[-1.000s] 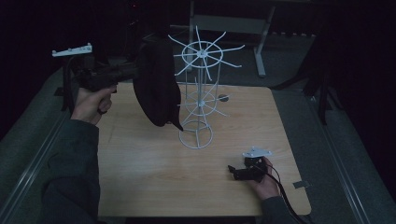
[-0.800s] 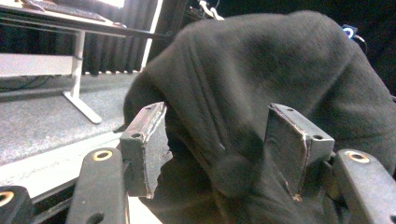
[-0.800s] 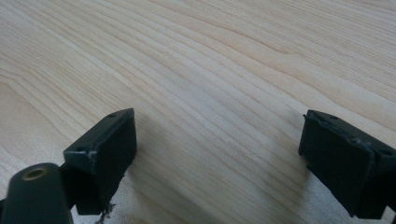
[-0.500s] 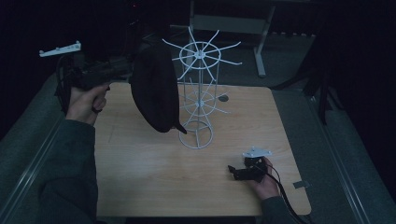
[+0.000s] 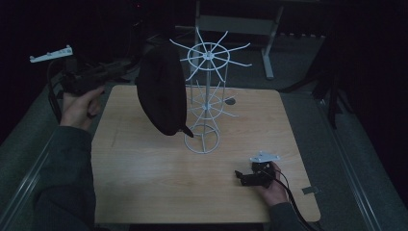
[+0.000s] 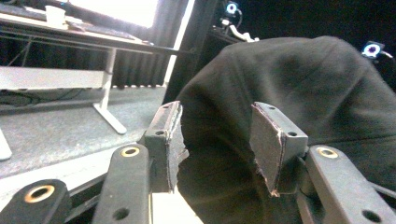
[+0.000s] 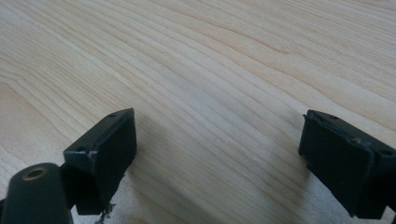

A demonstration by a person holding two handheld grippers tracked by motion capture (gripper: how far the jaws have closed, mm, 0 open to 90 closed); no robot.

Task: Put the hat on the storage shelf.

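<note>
**Hanging the cap on the rack**

Nearest the person, the right tongs point(image 5: 240, 177) rest on the table point(image 5: 144, 192) by its front edge, jaws wide apart with nothing but bare wood between them, as the right gripper view shows. They are well apart from the work and have no part in this step.

Farther in, at the left edge of the table, the left hand point(image 5: 77, 103) holds the left tongs point(image 5: 132, 67) about level, pointing toward the black cap point(image 5: 161, 91). The cap hangs in the air beside the white wire rack point(image 5: 207, 96), its crown up near the top ring of spokes and its brim hanging down near the lower ring. In the left gripper view the cap's dark cloth point(image 6: 289, 93) lies between and beyond the pads point(image 6: 266, 140). These jaws have just been closing, but a gap still shows between each pad and the cloth, so I cannot tell whether they truly pinch it; a fold may be caught lower down, out of sight.

To do this well, I judge the cap should be carried across until its inside sits over a spoke tip, then lowered so the spoke bears the weight before the grip is eased. Keep the move slow: the rack is light and a sideways push could tip it.
</note>
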